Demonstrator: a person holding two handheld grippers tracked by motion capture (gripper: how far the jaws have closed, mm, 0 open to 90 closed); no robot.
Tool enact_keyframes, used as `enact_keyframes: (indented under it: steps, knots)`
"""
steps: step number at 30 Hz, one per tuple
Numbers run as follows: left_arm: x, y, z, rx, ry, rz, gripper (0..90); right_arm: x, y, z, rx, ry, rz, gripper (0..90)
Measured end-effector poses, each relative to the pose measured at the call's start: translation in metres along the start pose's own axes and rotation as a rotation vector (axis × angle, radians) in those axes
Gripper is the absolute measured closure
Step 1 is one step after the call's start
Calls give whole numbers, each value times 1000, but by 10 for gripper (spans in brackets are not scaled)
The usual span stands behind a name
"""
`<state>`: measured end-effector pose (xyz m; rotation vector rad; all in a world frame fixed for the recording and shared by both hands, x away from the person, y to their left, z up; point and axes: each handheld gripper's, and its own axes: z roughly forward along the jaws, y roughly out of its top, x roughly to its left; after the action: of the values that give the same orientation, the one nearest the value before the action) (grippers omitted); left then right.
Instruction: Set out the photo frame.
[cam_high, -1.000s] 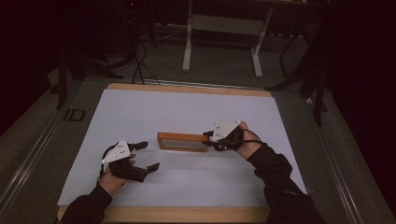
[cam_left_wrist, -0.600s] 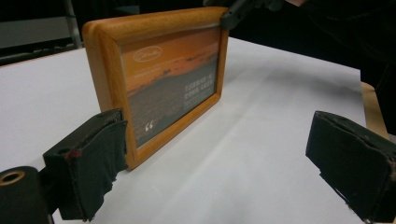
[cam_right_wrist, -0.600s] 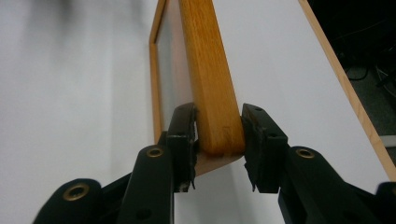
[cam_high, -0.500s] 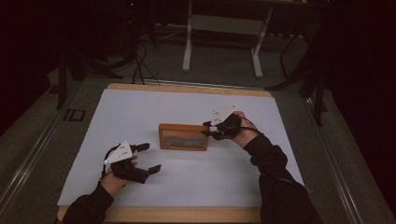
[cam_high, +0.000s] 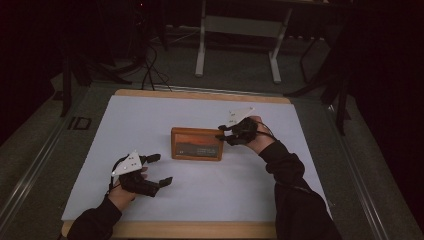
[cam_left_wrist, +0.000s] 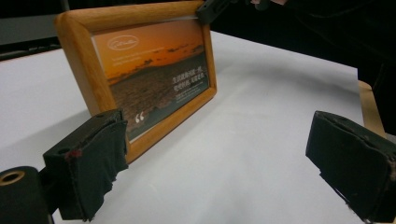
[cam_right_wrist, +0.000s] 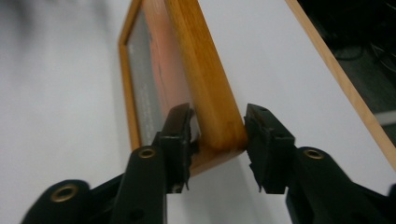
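Counting one wooden picture frame (cam_high: 197, 144) with an orange sunset print, we saw the right claw (cam_right_wrist: 218, 135) opening around its corner, the left claw (cam_high: 161, 169) released.

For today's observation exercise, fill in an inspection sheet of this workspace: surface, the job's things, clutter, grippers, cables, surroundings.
Surface: white sheet on a wood-edged table.
Job's things: wooden picture frame with a sunset print, tilted up near the middle of the sheet.
Clutter: nothing seen.
Grippers: right gripper straddles the frame's end; its jaws have just been opening, a small gap at one pad. Left gripper open, apart from the frame, holding nothing.
Cables: dark cables on the floor beyond the table.
Surroundings: dim room; pale metal stand behind the table.
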<state>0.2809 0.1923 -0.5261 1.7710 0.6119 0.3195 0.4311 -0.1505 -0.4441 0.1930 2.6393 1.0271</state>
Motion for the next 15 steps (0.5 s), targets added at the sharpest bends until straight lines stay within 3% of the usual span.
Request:
enact_keyframes:
  steps: [2,6,15]
  knots:
    - [0,0,0,0,-2,-1,59,-2,-2,1,13,-23,12,570]
    - [1,-1,0,0,-1,-4,59,-6,-10,2,-10,-4,83,530]
    - [0,-1,1,2,-2,-6,59,-7,-21,4,-7,-25,113,540]
